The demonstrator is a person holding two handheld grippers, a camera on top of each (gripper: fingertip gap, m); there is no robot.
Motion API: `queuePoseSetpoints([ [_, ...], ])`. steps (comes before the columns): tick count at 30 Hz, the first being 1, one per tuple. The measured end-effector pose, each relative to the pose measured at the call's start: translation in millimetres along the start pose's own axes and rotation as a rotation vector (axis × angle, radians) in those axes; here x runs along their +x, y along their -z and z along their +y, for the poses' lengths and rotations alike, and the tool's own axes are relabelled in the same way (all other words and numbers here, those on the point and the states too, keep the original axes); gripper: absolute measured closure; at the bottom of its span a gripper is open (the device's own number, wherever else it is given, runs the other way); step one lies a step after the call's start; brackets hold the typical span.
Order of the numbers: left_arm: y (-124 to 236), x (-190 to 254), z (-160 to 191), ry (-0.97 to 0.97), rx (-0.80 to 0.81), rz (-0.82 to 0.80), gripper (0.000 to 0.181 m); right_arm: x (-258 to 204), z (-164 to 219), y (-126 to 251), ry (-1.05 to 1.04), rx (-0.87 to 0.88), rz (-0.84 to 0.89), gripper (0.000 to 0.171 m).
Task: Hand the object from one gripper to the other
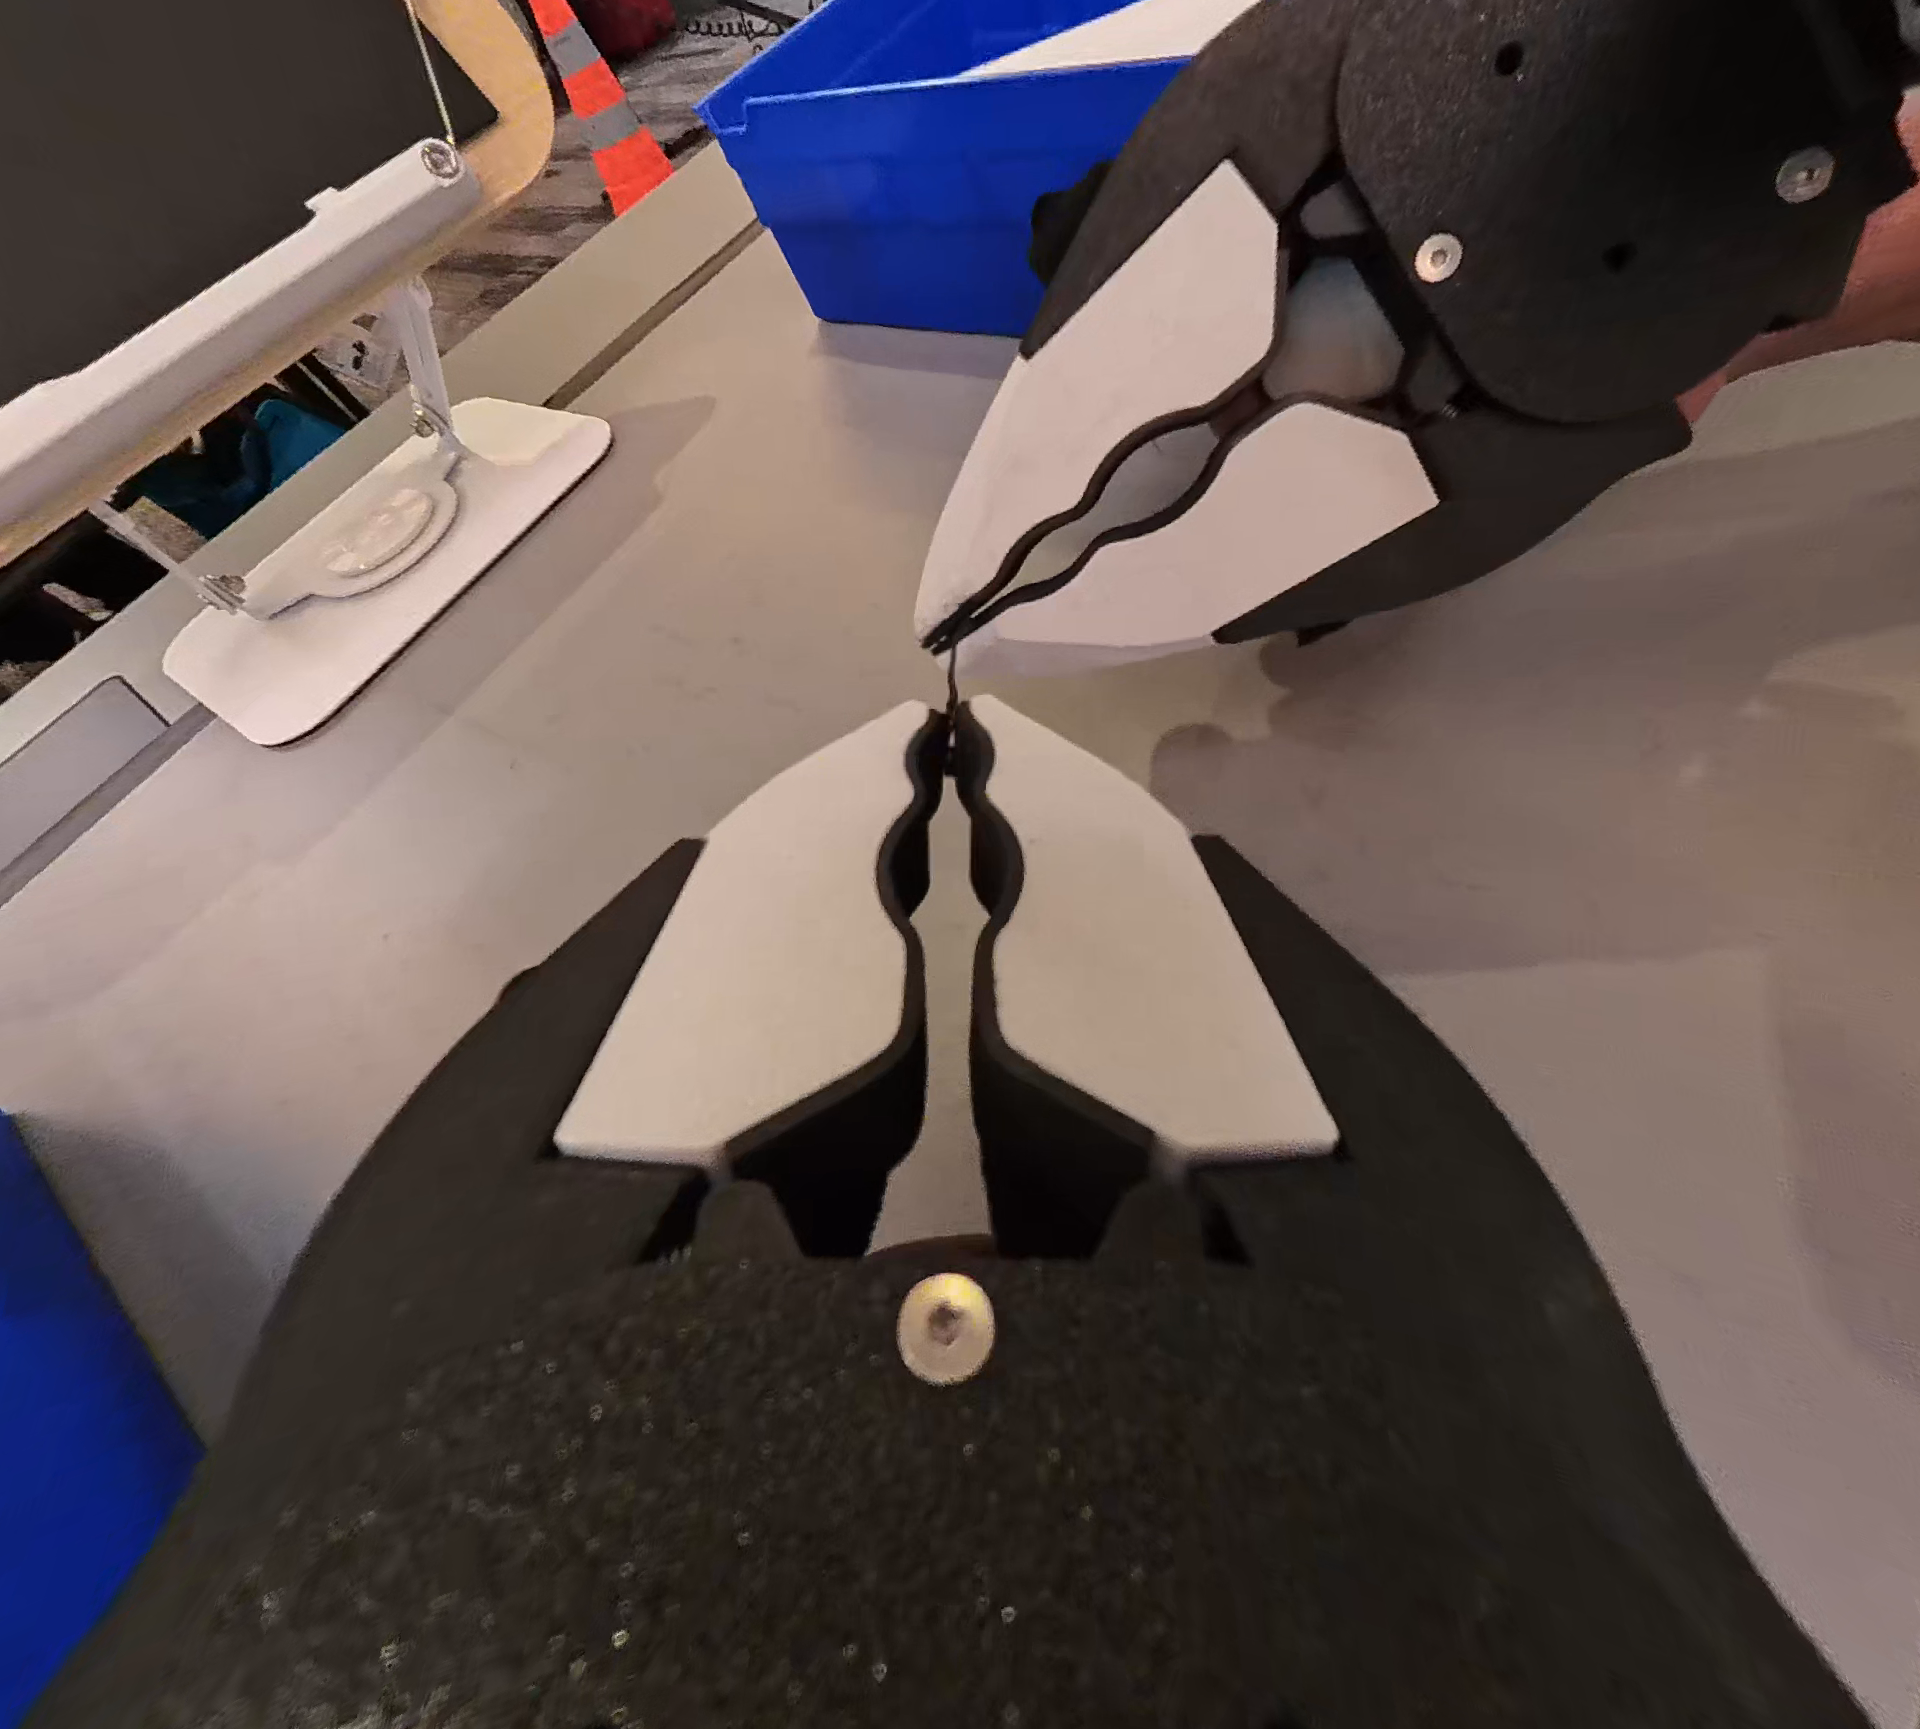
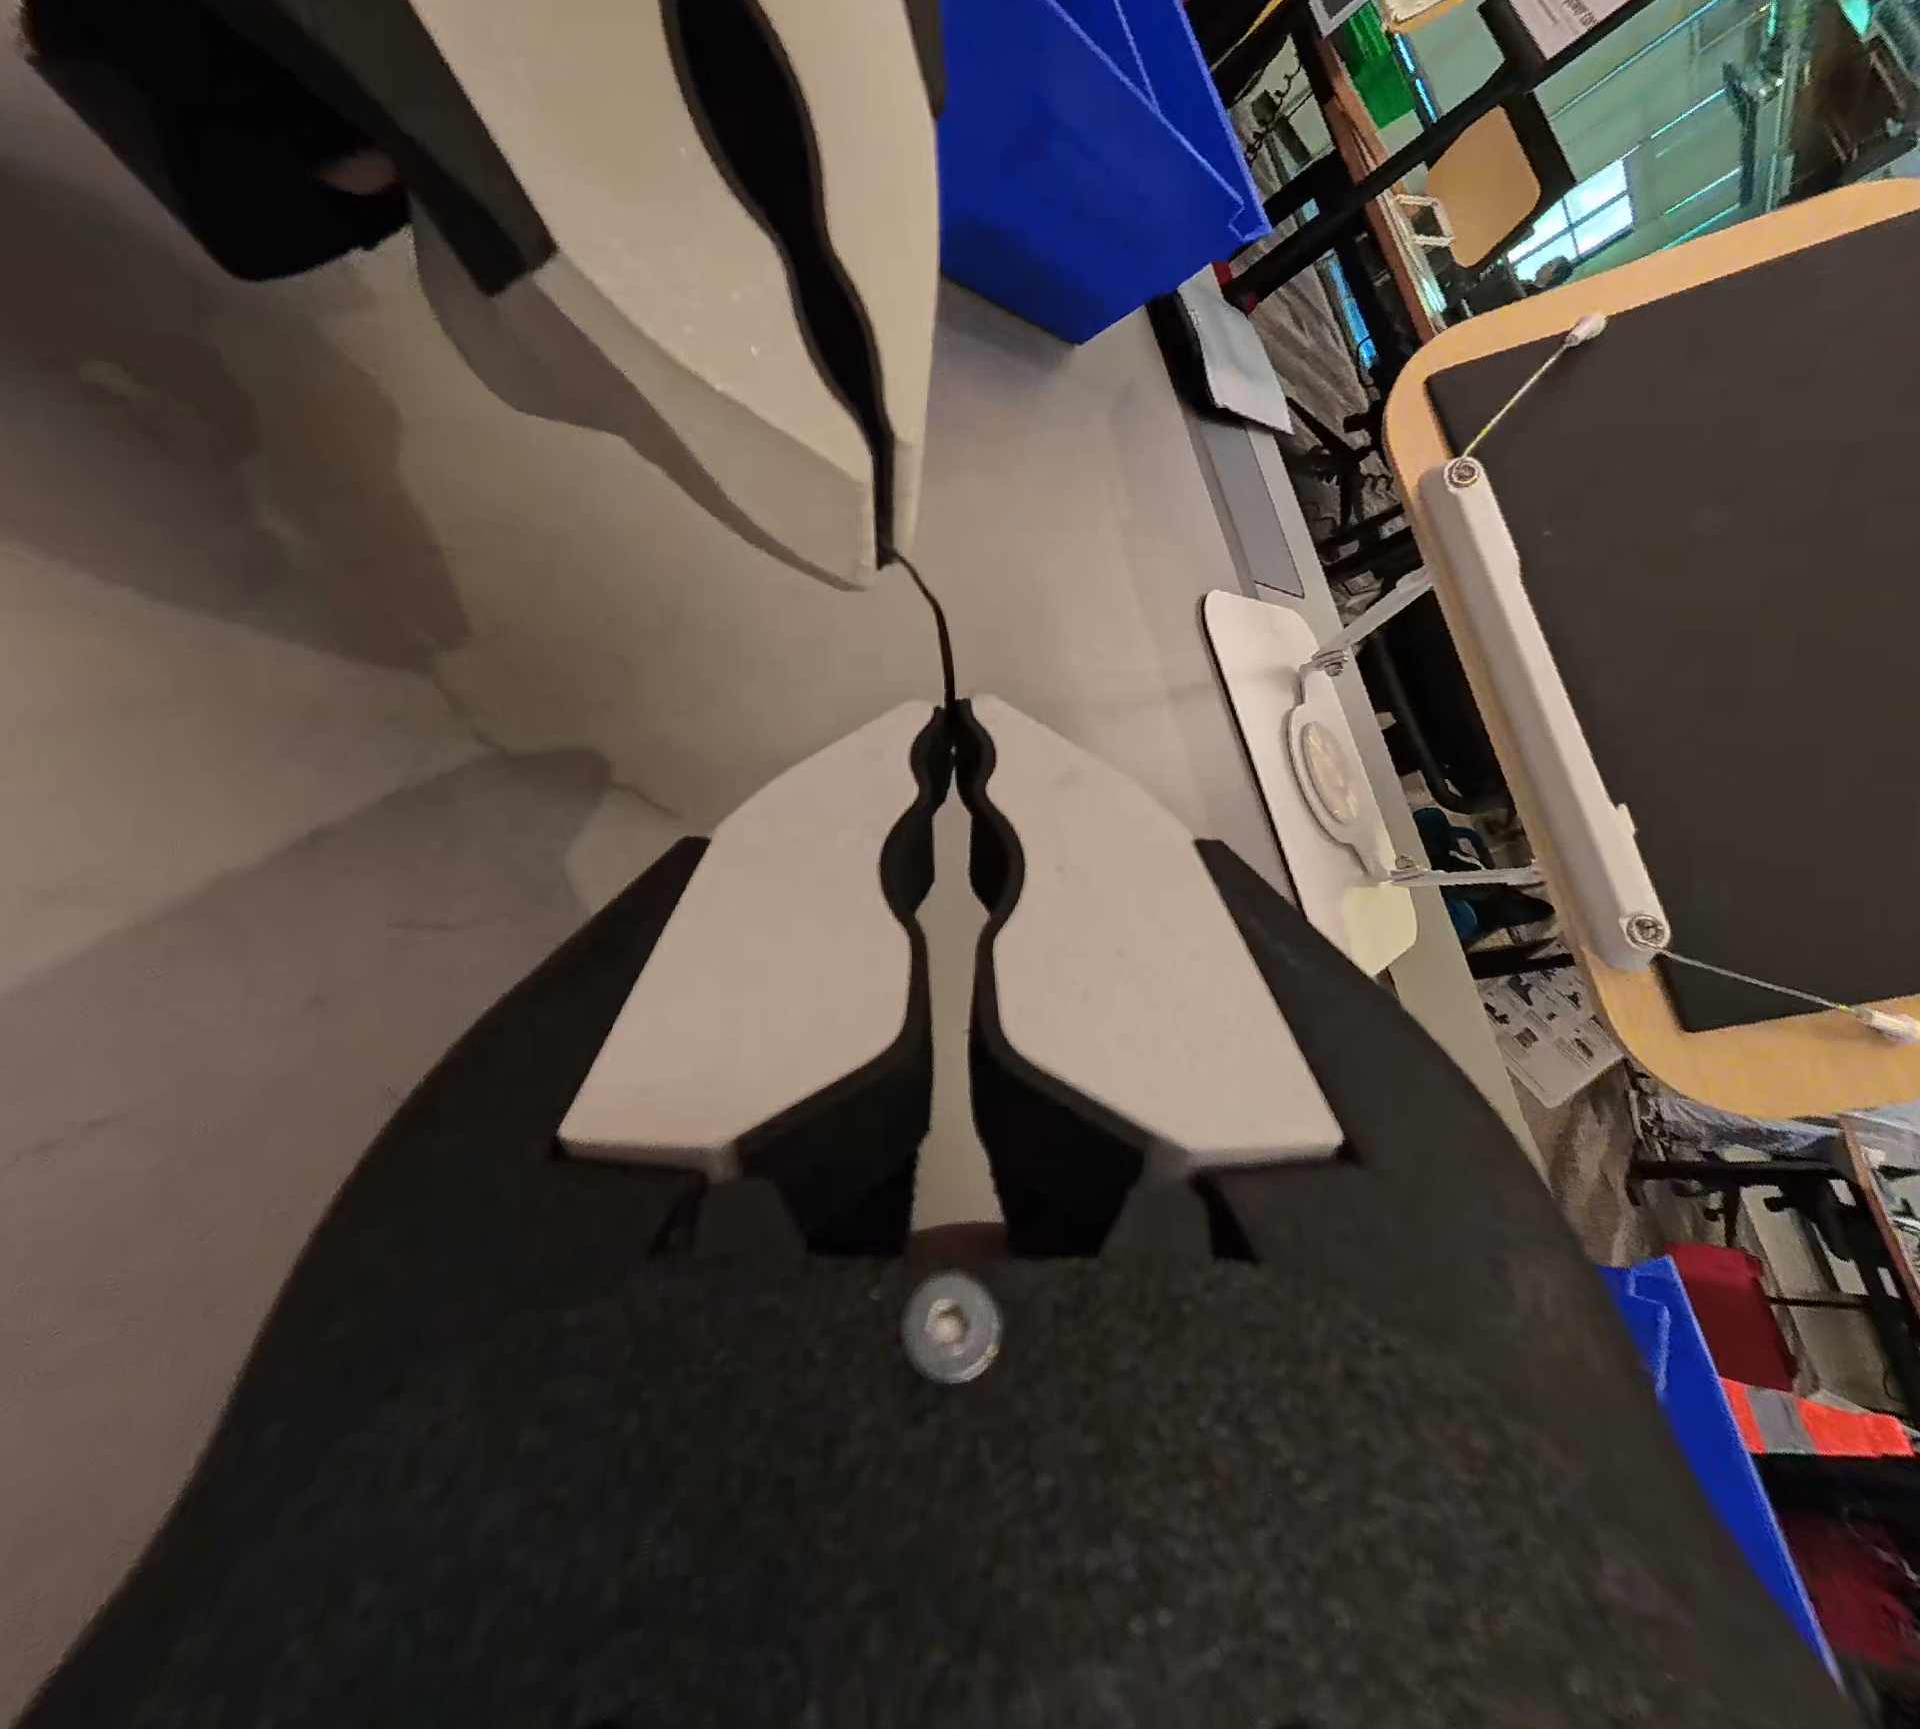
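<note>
Left tongs (image 1: 950, 723) pinching one end of thin black cord (image 1: 950, 687) | right tongs (image 2: 952, 715) pinching other end, tips nearly meeting above matte grey bench (image 1: 1455, 848) | white fingers, wavy black pads | glossy blue plastic bin (image 1: 904, 162) sitting behind

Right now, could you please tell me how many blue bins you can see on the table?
2: one blue bin stands at the table's far side beyond the right hand-held gripper; a second blue bin shows only partly at the left edge.
</note>
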State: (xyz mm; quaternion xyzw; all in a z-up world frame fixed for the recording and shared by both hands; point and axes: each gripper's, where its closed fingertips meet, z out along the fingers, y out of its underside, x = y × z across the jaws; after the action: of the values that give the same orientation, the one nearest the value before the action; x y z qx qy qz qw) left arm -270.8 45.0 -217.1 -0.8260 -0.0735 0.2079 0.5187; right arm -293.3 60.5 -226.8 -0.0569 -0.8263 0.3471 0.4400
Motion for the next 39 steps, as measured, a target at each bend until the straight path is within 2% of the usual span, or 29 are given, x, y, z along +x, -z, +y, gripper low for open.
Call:
queuePoseSetpoints([
  [2, -0.2, 0.7, -0.2, 0.004, -0.002, 0.005, 0.180, 1.6, 0.2, 0.0, -0.047, 0.028, 0.000, 0.170],
  [5, 4.3, -8.9, -5.1, 0.074, 0.038, -0.011, 0.181, 7.3, 8.2, -1.5, -0.184, 0.044, -0.009, 0.136],
  [8, 13.8, -25.1, -13.0, 0.285, 0.121, 0.011, 0.181, 28.0, 14.2, 1.4, -0.287, 0.075, 0.091, 0.116],
  [10, 19.5, -33.2, -16.8, 0.509, 0.184, 0.071, 0.181, 39.8, 11.1, 6.4, -0.161, 0.072, 0.235, 0.112],
  [13, 25.1, -34.3, -22.5, 0.911, 0.279, 0.238, 0.181, 38.9, -10.7, 15.6, 0.215, 0.055, 0.473, 0.123],
  [14, 25.3, -34.7, -21.6, 1.011, 0.303, 0.278, 0.181, 32.5, -19.4, 16.0, 0.319, 0.060, 0.501, 0.123],
  [17, 18.7, -29.4, -9.7, 1.139, 0.280, 0.337, 0.181, 25.6, -30.7, 13.9, 0.412, 0.053, 0.537, 0.123],
  [25, 9.1, -8.1, -14.5, 1.120, 0.235, 0.402, 0.181, 12.4, -28.4, -3.4, 0.558, 0.016, 0.520, 0.137],
  [28, 6.2, -4.4, -12.4, 1.101, 0.210, 0.383, 0.181, 15.6, -29.2, -2.1, 0.558, 0.026, 0.541, 0.171],
  [32, 5.8, -1.9, -14.0, 1.063, 0.213, 0.415, 0.179, 16.8, -26.3, -0.4, 0.521, 0.023, 0.513, 0.171],
  [36, 12.5, -16.2, -14.5, 0.967, 0.249, 0.378, 0.158, 23.5, -9.1, -0.4, 0.449, -0.010, 0.467, 0.171],
  [39, 20.1, -18.9, -13.6, 0.752, 0.215, 0.363, 0.153, 6.8, 2.4, -4.6, 0.217, 0.049, 0.230, 0.171],
])
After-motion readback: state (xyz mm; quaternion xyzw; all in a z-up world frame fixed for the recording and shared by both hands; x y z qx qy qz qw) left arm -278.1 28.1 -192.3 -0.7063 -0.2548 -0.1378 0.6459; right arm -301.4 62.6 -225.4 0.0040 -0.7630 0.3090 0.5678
